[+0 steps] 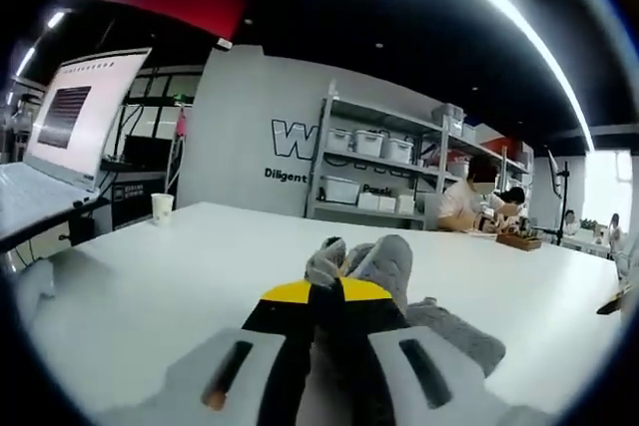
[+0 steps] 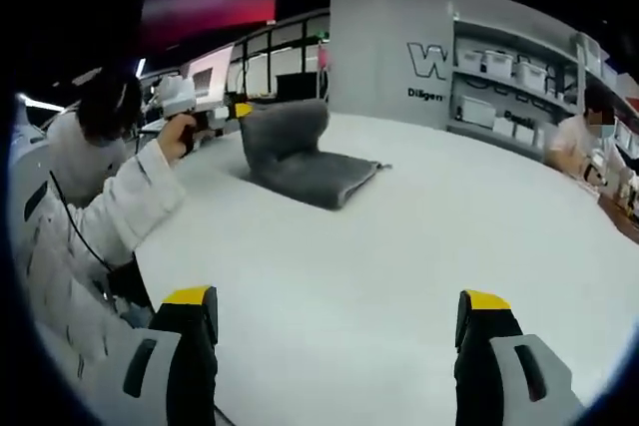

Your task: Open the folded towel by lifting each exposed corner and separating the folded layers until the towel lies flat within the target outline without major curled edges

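From the left, the left gripper (image 1: 327, 296) has its yellow-tipped fingers clenched on a raised corner of the grey folded terry towel (image 2: 300, 162), apparently peeling the top layer up so the fold can open. The towel sits near the far-left part of the white tabletop (image 2: 399, 266), its lower layers flat. To the right, the right gripper (image 2: 337, 331) hovers well apart, fingers released and holding nothing, seemingly waiting to take another corner.
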